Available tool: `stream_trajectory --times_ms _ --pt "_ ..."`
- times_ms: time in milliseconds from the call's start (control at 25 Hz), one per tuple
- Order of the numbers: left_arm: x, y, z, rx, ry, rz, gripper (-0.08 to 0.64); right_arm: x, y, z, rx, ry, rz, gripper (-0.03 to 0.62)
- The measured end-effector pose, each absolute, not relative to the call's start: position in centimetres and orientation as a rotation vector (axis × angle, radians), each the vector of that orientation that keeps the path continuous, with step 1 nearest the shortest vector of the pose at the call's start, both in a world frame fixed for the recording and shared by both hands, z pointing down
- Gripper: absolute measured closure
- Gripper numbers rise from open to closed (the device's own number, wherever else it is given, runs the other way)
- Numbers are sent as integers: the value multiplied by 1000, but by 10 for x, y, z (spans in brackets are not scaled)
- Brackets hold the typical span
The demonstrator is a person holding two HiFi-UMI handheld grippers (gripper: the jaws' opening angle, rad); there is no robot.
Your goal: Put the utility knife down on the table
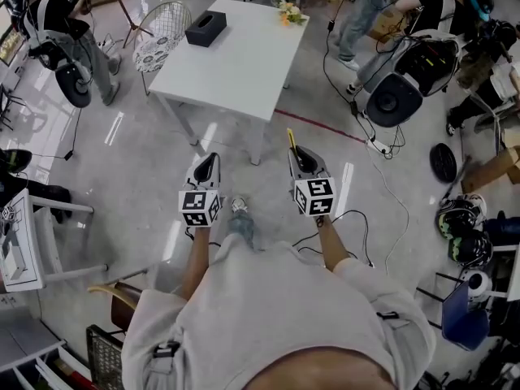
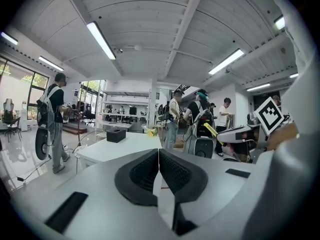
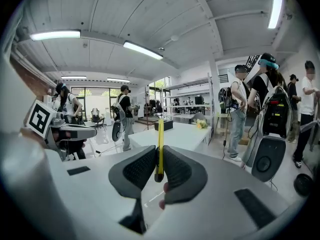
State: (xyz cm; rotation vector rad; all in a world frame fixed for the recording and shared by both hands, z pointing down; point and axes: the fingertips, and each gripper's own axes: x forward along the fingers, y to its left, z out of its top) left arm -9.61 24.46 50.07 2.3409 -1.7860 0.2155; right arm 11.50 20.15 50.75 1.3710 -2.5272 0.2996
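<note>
Two tongs face the white counter (image 1: pixel 236 63), left tongs (image 2: pixel 159 171) pressed together empty, right tongs (image 3: pixel 159 171) pinching the yellow utility knife (image 3: pixel 160 139), not yet down.

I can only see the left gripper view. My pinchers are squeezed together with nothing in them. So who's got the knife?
Observer: The right gripper has it. Its jaws are shut on the yellow utility knife, which stands thin-edge-on between the pads and pokes out past the tips.
Operator: Is it above the table so we can put it down?
Observer: Not yet. The head view shows the left gripper and the right gripper side by side over the grey floor, short of the white table.
Operator: Which way does the knife point?
Observer: In the head view its tip aims toward the table's near edge.
</note>
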Motion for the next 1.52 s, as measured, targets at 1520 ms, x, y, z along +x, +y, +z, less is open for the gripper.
stream_trajectory --times_ms 1520 --pt "-164 -24 517 2454 -1570 213 538 36 -38 522 1481 -2388 312 525"
